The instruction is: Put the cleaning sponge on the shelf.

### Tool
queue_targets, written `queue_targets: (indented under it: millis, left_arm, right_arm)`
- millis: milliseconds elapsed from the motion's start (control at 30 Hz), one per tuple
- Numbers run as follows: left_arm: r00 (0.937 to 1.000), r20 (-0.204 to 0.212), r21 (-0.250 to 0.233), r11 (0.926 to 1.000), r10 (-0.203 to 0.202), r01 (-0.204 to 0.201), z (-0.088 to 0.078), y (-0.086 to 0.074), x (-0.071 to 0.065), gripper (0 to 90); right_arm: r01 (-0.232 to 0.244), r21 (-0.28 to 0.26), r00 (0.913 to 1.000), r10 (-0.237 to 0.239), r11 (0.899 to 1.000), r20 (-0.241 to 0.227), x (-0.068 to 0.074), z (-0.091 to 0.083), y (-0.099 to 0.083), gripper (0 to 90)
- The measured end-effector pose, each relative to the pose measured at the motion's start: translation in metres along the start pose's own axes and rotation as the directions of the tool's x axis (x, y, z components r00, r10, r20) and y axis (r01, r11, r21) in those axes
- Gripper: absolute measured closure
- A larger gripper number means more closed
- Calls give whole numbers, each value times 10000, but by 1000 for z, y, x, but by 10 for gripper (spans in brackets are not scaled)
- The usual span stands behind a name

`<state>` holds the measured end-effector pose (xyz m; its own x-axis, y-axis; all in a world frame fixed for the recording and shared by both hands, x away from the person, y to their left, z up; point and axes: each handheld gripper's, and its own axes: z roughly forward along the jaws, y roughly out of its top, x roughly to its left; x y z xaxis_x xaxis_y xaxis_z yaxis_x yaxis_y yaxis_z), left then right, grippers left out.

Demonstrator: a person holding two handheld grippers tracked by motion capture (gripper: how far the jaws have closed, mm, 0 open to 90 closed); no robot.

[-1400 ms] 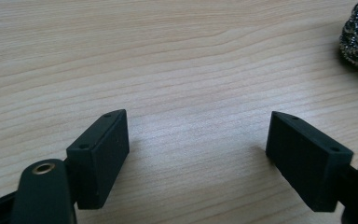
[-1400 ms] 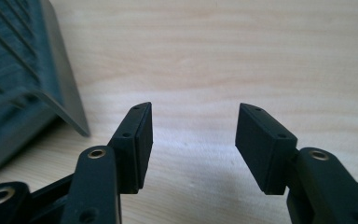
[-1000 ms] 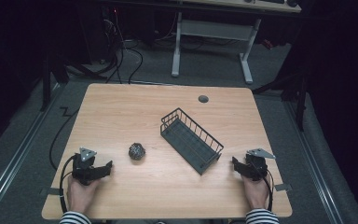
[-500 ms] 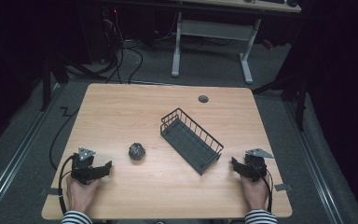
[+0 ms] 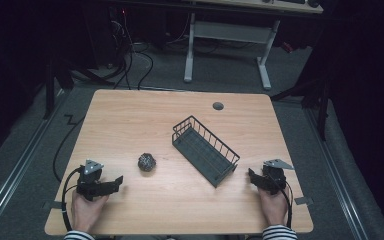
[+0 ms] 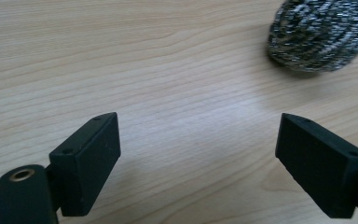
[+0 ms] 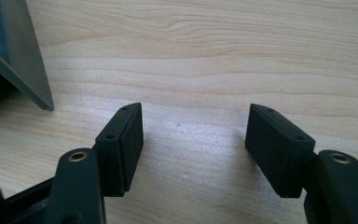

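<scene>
The bench (image 5: 130, 120) is smooth pale wood; the scrubber ball (image 6: 319, 35) is shiny, scratchy metal wire — the basket (image 5: 205, 150) is dull grey wire.

I look down on a light wooden table (image 5: 130, 120) with a round grommet (image 5: 218, 106) near its far edge; grey carpet (image 5: 25, 160) around it; black cables (image 5: 130, 65) trail across; a white desk frame (image 5: 227, 37) stands beyond; the room is dark.

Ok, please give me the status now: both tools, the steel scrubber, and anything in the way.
Left tool open, empty. Right tool open, empty. Steel scrubber loose on table, outside wire basket. Nothing between left tool and scrubber.
</scene>
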<state>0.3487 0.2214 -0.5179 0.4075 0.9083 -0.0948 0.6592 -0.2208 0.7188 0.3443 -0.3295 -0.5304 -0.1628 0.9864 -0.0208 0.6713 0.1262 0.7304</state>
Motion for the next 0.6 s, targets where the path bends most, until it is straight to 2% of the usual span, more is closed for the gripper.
queue_targets:
  millis: [200, 367, 400, 600]
  left_arm:
    - [9982, 425, -68, 9991, 424, -421, -3, 11, -16, 97]
    - [9953, 544, -127, 9967, 807, -801, -1, 20, -28, 80]
    - [9939, 664, -88, 9961, 886, -882, 0, 24, -33, 78]
    - [9870, 769, 98, 9898, 1413, -1424, 10, 38, -48, 70]
  right_arm:
    - [5, -12, 10000, -5, 10000, 11, 0, 0, 0, 371]
    - [8, -15, 10000, -8, 10000, 16, 0, 0, 0, 371]
    - [9, -16, 10000, -9, 10000, 14, 0, 0, 0, 371]
    - [55, -16, 10000, -55, 10000, -40, 0, 0, 0, 367]
